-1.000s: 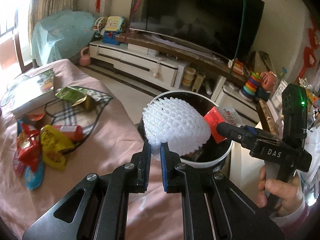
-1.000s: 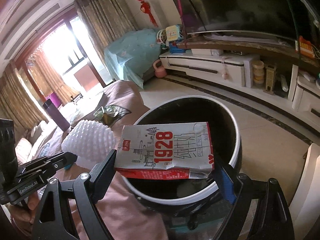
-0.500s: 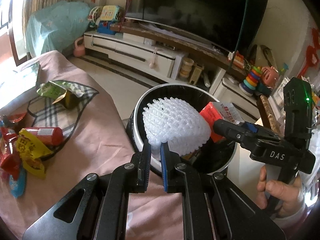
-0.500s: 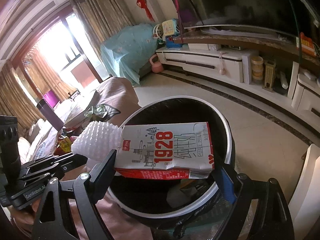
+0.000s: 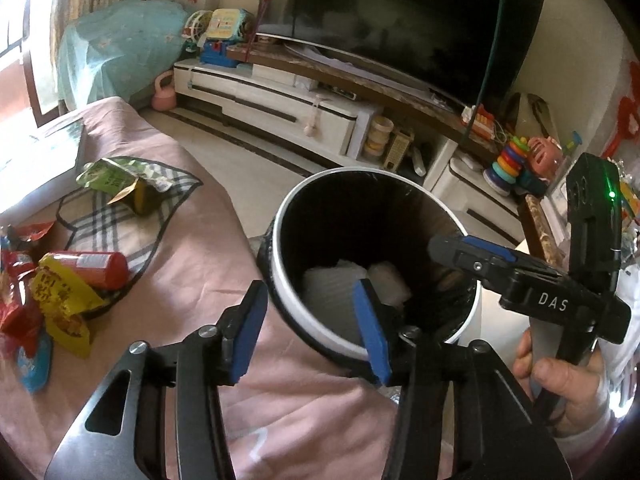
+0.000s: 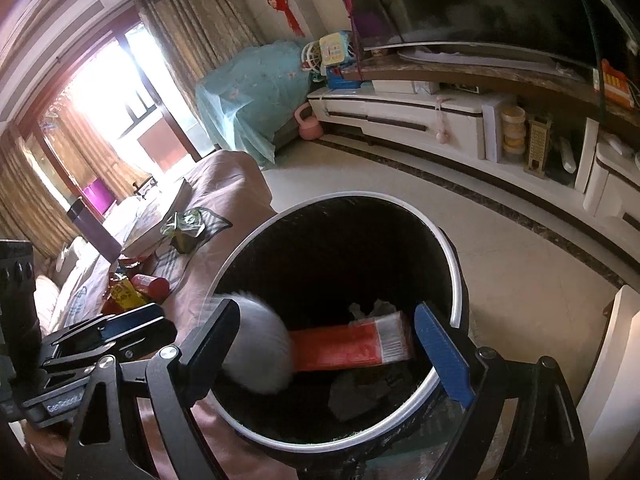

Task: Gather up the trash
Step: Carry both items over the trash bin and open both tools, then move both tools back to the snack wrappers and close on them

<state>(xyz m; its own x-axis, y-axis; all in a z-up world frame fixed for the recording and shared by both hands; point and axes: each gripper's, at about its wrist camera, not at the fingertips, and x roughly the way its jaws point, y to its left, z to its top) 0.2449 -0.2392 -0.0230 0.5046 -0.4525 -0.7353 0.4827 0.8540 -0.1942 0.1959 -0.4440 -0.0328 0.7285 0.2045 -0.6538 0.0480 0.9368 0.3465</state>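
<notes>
The left gripper [image 5: 310, 324] hangs over the bin [image 5: 280, 216] with jaws opening and nothing between them, so what it drops lands inside. The right gripper [image 6: 324, 340] is spread wide and empty above the same bin, likely for the same reason. The right view shows a blurred white net [image 6: 260, 348] and a red carton [image 6: 348, 346] inside the bin; the left view shows only pale lumps there. More wrappers [image 5: 60, 292] lie on the pink cover [image 5: 200, 264], clearest in the left view.
</notes>
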